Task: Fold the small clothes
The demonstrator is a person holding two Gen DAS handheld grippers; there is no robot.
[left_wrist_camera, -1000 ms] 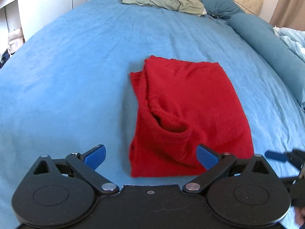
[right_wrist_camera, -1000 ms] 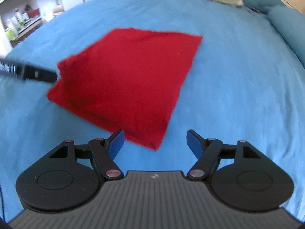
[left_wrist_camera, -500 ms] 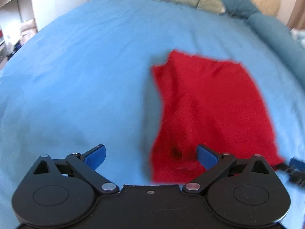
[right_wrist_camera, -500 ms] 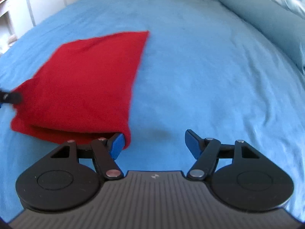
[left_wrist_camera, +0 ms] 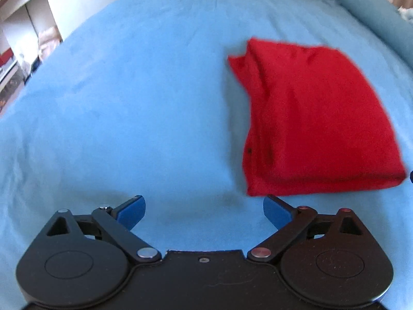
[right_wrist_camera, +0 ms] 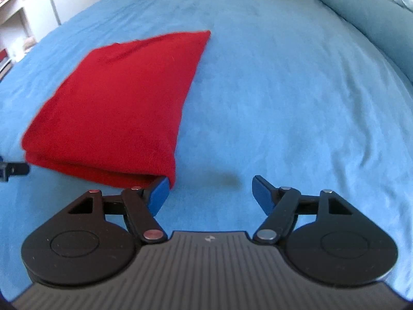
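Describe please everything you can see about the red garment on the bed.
The red garment is plain bright red, of a soft, fuzzy knit-like fabric. It lies folded into a rough rectangle of several layers, flat on the blue bedcover; stacked folded edges show along its near side, and its left edge is looser and wrinkled. In the right wrist view, one blue finger of the open right tool is at its near corner; contact is unclear. The open left tool is apart from it.

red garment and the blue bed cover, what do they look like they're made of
Red garment: probably a soft knit or fleece; matte, fuzzy-looking, with thick rounded folded edges. Blue bed cover: likely a brushed or suede-like woven fabric; matte, faintly mottled nap with shallow creases. Blur leaves the exact fibres open.
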